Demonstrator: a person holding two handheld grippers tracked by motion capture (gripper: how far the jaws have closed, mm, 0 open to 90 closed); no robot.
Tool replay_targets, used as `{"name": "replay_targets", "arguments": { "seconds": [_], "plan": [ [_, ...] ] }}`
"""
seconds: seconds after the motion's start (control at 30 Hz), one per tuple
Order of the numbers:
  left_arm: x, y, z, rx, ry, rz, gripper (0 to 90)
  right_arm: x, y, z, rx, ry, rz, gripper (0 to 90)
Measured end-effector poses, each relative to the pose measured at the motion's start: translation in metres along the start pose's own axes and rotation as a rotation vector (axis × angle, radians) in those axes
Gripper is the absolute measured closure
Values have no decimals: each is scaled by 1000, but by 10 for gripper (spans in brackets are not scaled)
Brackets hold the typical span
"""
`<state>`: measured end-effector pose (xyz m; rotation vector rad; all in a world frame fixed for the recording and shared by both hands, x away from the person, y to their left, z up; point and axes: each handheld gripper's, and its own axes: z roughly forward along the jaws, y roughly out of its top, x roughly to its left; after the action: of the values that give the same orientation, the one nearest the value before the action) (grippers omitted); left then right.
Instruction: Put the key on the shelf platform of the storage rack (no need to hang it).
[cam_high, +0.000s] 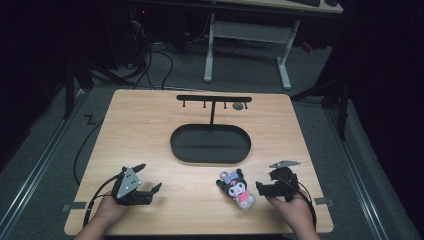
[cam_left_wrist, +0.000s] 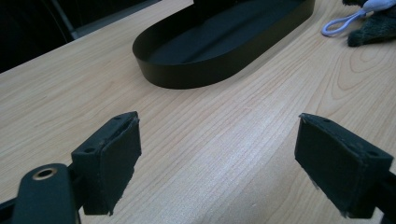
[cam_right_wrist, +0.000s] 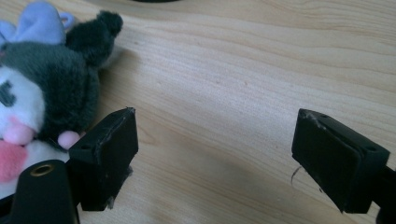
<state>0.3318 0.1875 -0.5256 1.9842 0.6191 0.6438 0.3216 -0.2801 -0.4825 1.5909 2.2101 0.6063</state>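
- The left tongs (cam_high: 145, 181) sit low over the table (cam_high: 150, 125), jaws wide, holding nothing.
- The right tongs (cam_high: 264, 186) are wide too, empty, just beside the toy (cam_high: 237, 187).
- The toy (a soft doll with a loop (cam_left_wrist: 337, 25)) lies on the near table, in front of the tray (cam_high: 210, 145) and its rack (cam_high: 214, 99).
- A grab could go wrong: the right tongs are off to one side, so closing now might just push the toy away.
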Motion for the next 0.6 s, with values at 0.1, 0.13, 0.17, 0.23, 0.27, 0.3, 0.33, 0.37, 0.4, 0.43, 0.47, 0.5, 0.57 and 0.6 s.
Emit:
{"name": "replay_targets", "arguments": {
  "seconds": [0.1, 0.13, 0.17, 0.23, 0.27, 0.3, 0.33, 0.37, 0.4, 0.43, 0.47, 0.5, 0.57, 0.6],
  "plan": [
    [-1, 0, -1, -5, -2, 3, 154, -1, 0, 1, 25, -10, 1, 149],
    [-1, 0, -1, -5, -2, 3, 154, -1, 0, 1, 27, -7, 0, 149],
    [0, 0, -1, -2, -2, 5, 154, -1, 0, 1, 27, -7, 0, 149],
    [0, 0, -1, 0, 1, 1, 154, 0, 2, 0, 33, -12, -14, 154],
    [0, 0, -1, 0, 0, 2, 154, 0, 3, -1, 35, -14, -15, 155],
    [0, 0, -1, 0, 0, 2, 154, 0, 3, -1, 35, -14, -15, 155],
    [0, 0, -1, 0, -1, 3, 154, 0, 4, -1, 39, -17, -19, 156],
    [0, 0, -1, 0, -2, 4, 154, 0, 5, -1, 46, -23, -22, 157],
    [0, 0, 0, 0, -3, 5, 154, 0, 6, -1, 53, -27, -25, 158],
    [0, 0, 0, 0, -5, 6, 154, 0, 7, 0, 62, -27, -27, 171],
    [0, 0, 0, 0, -6, 6, 154, 0, 7, 0, 77, -25, -29, 193],
    [0, 0, 0, 1, -9, 6, 154, 0, 8, 0, 85, -21, -29, 202],
    [0, 0, 0, -1, -9, 4, 154, 2, 10, -1, 110, -22, -34, 209],
    [0, 0, 0, -1, -9, 4, 154, 2, 10, -1, 110, -22, -34, 209]
  ]
}}
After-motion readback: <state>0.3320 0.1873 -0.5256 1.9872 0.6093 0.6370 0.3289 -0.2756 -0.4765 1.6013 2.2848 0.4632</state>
